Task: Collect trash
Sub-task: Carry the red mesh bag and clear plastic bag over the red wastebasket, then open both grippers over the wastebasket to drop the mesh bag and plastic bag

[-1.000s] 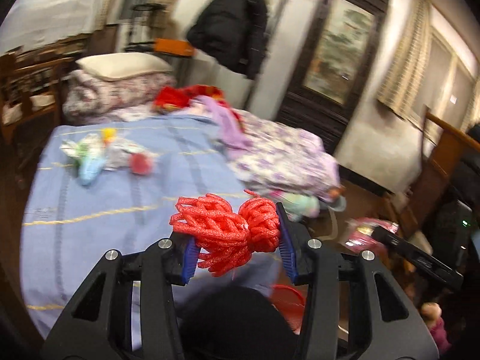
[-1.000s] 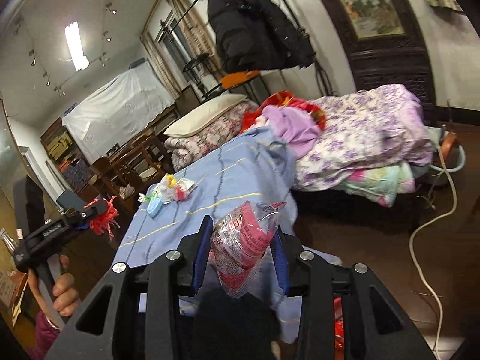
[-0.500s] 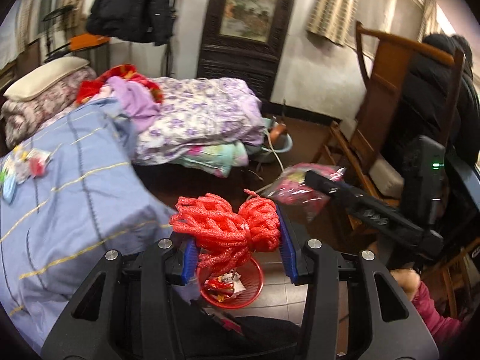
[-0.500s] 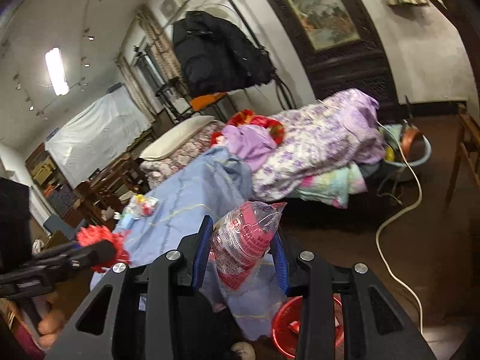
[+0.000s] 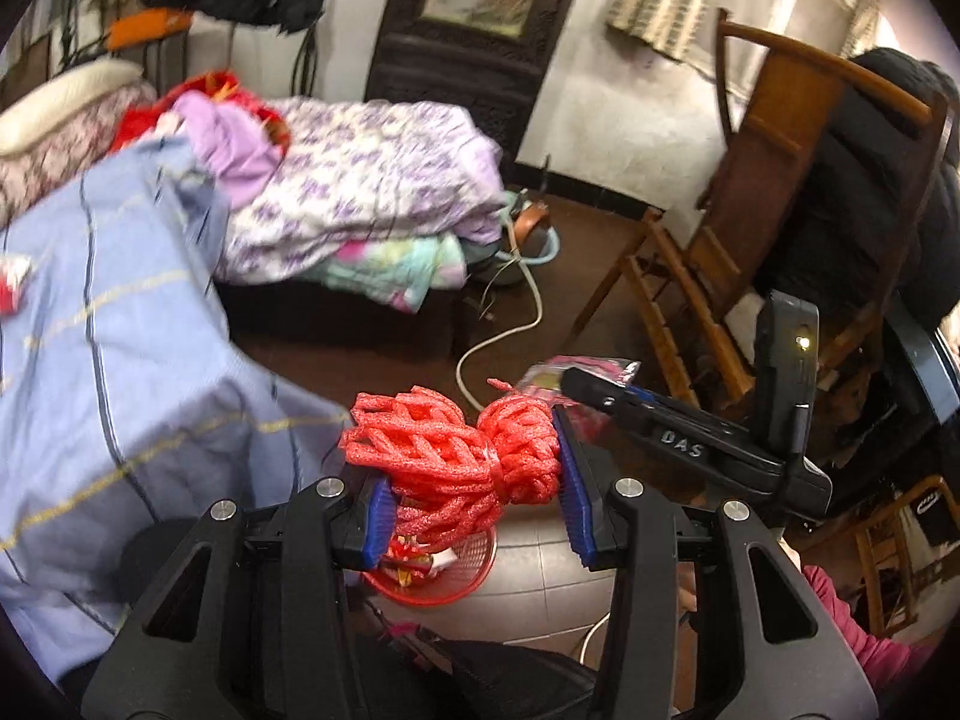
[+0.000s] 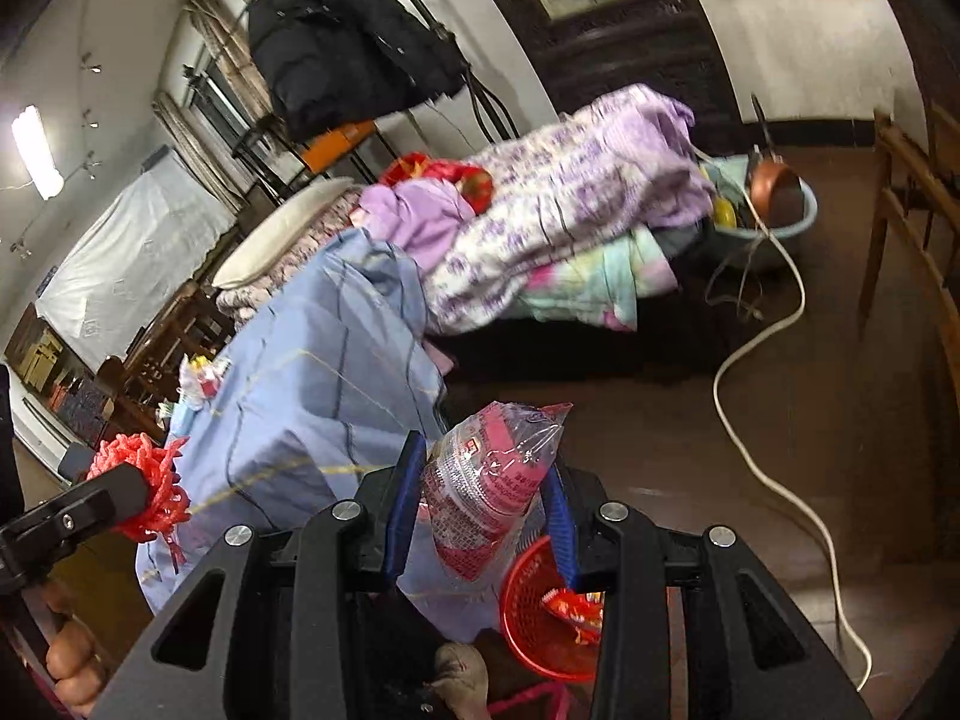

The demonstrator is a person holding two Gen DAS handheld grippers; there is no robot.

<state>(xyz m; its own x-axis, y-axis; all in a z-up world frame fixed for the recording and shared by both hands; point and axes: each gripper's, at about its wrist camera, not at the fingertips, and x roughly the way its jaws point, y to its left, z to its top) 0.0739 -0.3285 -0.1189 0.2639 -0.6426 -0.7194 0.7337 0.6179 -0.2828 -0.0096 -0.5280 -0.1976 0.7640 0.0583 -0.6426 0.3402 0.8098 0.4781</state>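
Observation:
My left gripper (image 5: 474, 480) is shut on a bundle of red foam netting (image 5: 456, 450) and holds it in the air, above a red basket (image 5: 462, 582) on the floor. My right gripper (image 6: 480, 510) is shut on a crumpled pink-and-clear plastic wrapper (image 6: 486, 480). The same red basket (image 6: 528, 618) sits on the floor below it, with a few wrappers inside. The right gripper and its wrapper (image 5: 576, 372) show at the right in the left wrist view. The left gripper with the netting (image 6: 144, 486) shows at the left in the right wrist view. More trash (image 6: 201, 378) lies on the blue bedsheet (image 6: 324, 372).
The bed (image 5: 108, 324) with the blue sheet is at the left, with folded quilts (image 5: 372, 192) behind it. A white cable (image 6: 774, 432) runs over the dark floor. A wooden chair (image 5: 720, 228) stands at the right. A basin (image 6: 774, 210) with a pot is at the back.
Both grippers have swung away from the bed toward the floor. The red basket has come into view below them. Each still holds its piece of trash.

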